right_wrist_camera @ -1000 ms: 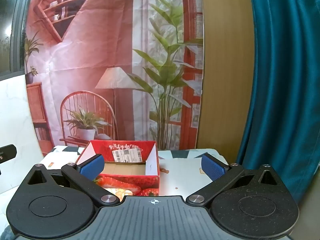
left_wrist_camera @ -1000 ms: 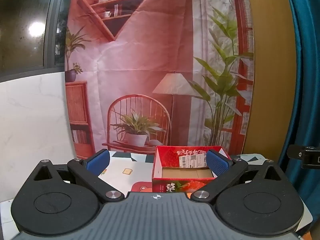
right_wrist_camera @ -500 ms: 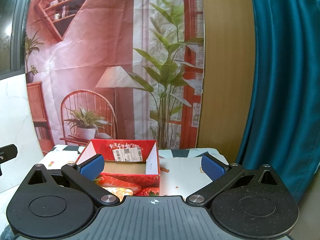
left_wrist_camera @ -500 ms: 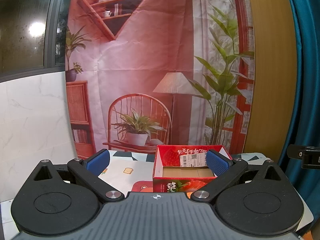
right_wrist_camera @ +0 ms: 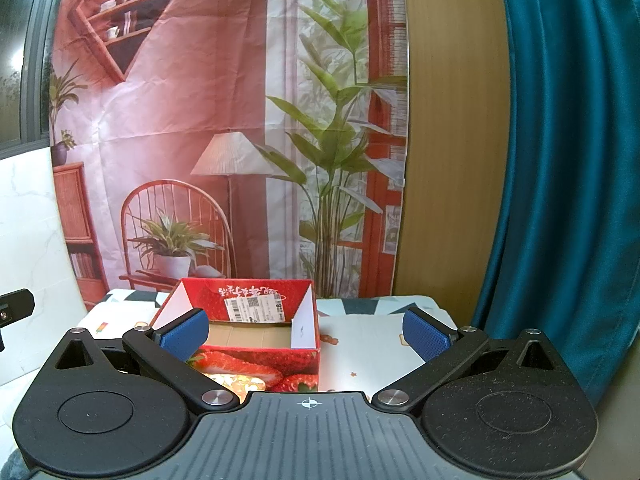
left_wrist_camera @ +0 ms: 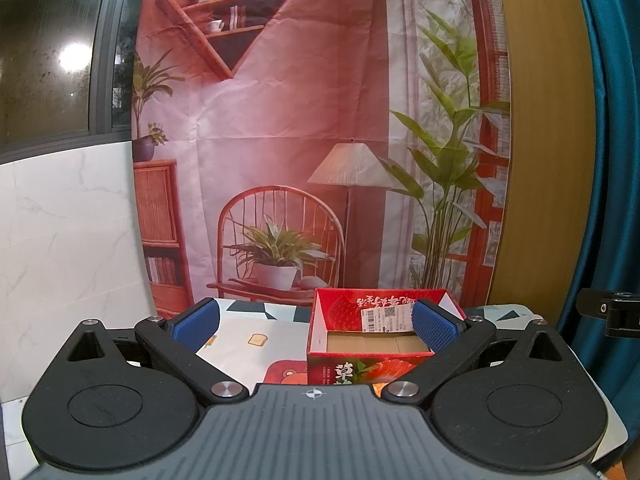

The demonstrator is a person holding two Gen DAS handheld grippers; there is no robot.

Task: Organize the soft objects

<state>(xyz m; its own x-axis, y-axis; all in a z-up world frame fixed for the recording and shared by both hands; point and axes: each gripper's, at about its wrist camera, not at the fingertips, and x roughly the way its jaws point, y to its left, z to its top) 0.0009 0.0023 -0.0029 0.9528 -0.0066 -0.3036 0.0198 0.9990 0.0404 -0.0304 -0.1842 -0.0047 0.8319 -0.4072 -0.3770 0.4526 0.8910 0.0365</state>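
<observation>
A red strawberry-print cardboard box [left_wrist_camera: 360,368] stands open on the table, its brown bottom bare; it also shows in the right wrist view [right_wrist_camera: 260,360]. My left gripper [left_wrist_camera: 316,322] is open and empty, held above the table with the box ahead, right of centre. My right gripper [right_wrist_camera: 306,330] is open and empty, with the box ahead, left of centre. No soft object shows in either view; the gripper bodies hide the near table.
The table wears a white cloth [right_wrist_camera: 372,344] with small cartoon prints. A printed backdrop [left_wrist_camera: 320,120] hangs behind it, a teal curtain [right_wrist_camera: 560,160] on the right, a white marble wall [left_wrist_camera: 68,240] on the left. The other gripper's edge [left_wrist_camera: 612,312] shows at the right.
Both views have shifted only slightly; the box sits a little lower in the frames. The jaws stay open.
</observation>
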